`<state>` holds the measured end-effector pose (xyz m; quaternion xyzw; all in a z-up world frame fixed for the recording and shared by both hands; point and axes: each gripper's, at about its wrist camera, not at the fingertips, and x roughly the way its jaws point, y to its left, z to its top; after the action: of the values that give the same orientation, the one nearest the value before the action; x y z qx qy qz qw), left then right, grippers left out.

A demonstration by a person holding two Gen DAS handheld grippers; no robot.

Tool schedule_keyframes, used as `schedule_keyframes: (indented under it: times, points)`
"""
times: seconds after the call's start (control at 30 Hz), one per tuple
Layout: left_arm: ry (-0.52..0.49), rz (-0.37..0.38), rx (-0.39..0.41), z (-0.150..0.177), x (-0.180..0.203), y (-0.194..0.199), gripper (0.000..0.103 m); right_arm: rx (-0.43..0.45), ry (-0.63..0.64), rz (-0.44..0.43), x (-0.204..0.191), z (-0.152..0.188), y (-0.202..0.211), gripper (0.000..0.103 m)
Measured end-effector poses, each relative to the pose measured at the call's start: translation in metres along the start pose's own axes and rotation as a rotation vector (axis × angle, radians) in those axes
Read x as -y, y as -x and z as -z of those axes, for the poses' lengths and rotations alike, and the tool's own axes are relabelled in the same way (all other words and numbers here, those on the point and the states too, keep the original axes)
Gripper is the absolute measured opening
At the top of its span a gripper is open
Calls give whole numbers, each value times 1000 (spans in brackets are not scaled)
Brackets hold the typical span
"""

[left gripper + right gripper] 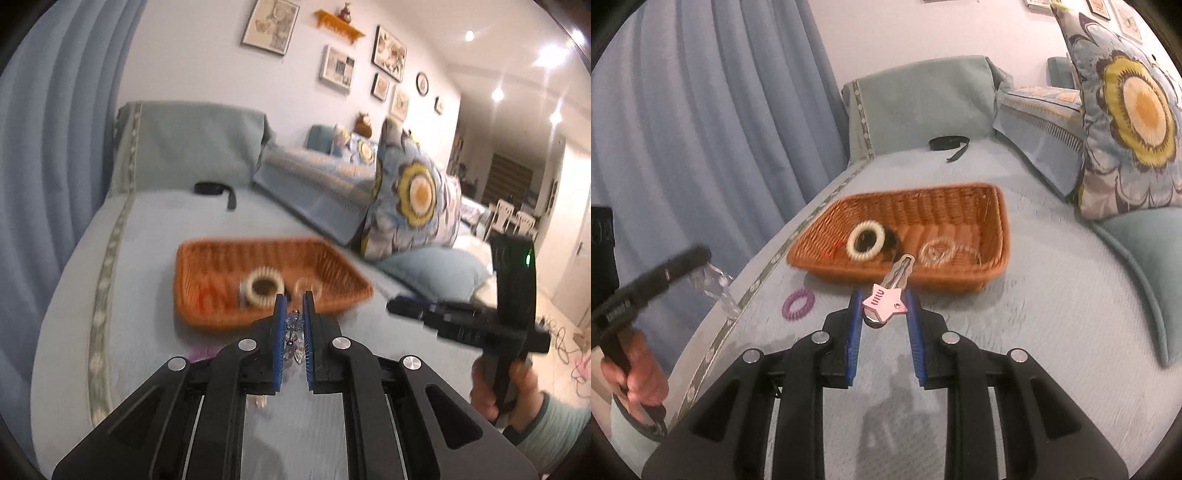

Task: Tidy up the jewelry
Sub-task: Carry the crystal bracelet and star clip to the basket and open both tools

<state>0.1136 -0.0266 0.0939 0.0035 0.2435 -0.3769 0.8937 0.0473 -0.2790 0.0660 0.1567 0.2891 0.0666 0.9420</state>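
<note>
An orange wicker basket (pixel 221 317) (pixel 945 282) sits on the pale blue couch cover. It holds a cream ring hair tie (pixel 263 286) (pixel 866 240) and a clear coil tie (pixel 938 251). My left gripper (pixel 294 299) is shut on a string of clear and blue beads (pixel 292 332), just short of the basket. In the right wrist view the left gripper (pixel 703 254) is at the left, with the beads (pixel 714 288) dangling below it. My right gripper (pixel 884 295) is shut on a pink star hair clip (pixel 886 301), raised before the basket's near wall. It shows as the right gripper (pixel 393 304) at the right.
A purple coil tie (pixel 798 300) lies on the couch left of the basket. A black strap (pixel 949 142) (pixel 214 189) lies beyond the basket. A flowered pillow (pixel 1126 110) (pixel 410 195) leans at the right and blue curtains (pixel 701 110) hang at the left.
</note>
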Motion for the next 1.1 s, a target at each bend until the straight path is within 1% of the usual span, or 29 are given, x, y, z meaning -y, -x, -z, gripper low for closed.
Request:
schedule_keyframes:
  times: [0.07, 0.17, 0.27, 0.4, 0.47, 0.57, 0.63, 0.77, 0.87, 0.9, 0.93, 0.97, 1.0, 1.03, 1.1]
  points:
    - [14, 18, 8, -15, -6, -16, 7, 1, 6, 6, 4, -13, -9, 21]
    - [49, 15, -2, -32, -16, -49, 7, -14, 15, 21, 10, -33, -29, 21]
    - [85, -17, -14, -41, -25, -82, 7, -38, 9, 40, 18, -51, -54, 21]
    - [136, -55, -25, -45, -41, -118, 7, -79, -24, 61, 30, -67, -87, 21]
    - [115, -92, -51, -45, -43, -138, 7, -112, -31, 70, 35, -70, -103, 21]
    - [101, -114, -102, -42, -47, -161, 7, -161, -18, 96, 40, -69, -124, 21]
    - [106, -118, -130, -39, -51, -171, 7, -187, -25, 92, 45, -66, -134, 21]
    - [121, -123, -155, -33, -59, -178, 7, -211, -28, 101, 50, -60, -142, 21]
    - [127, -118, -178, -29, -61, -182, 8, -215, -11, 107, 49, -60, -140, 21]
    - [129, -111, -182, -29, -60, -182, 9, -219, -11, 106, 49, -62, -139, 22]
    - [135, -96, -180, -29, -60, -178, 21, -221, -16, 102, 49, -63, -136, 25]
    - [138, -89, -176, -29, -59, -174, 36, -218, -21, 102, 50, -64, -133, 28]
    - [137, -90, -163, -30, -57, -168, 39, -207, -26, 101, 50, -65, -127, 33]
    - [132, -89, -145, -31, -55, -160, 41, -193, -28, 95, 49, -66, -120, 38]
    - [136, -65, -103, -33, -53, -136, 41, -173, -27, 82, 47, -68, -108, 40]
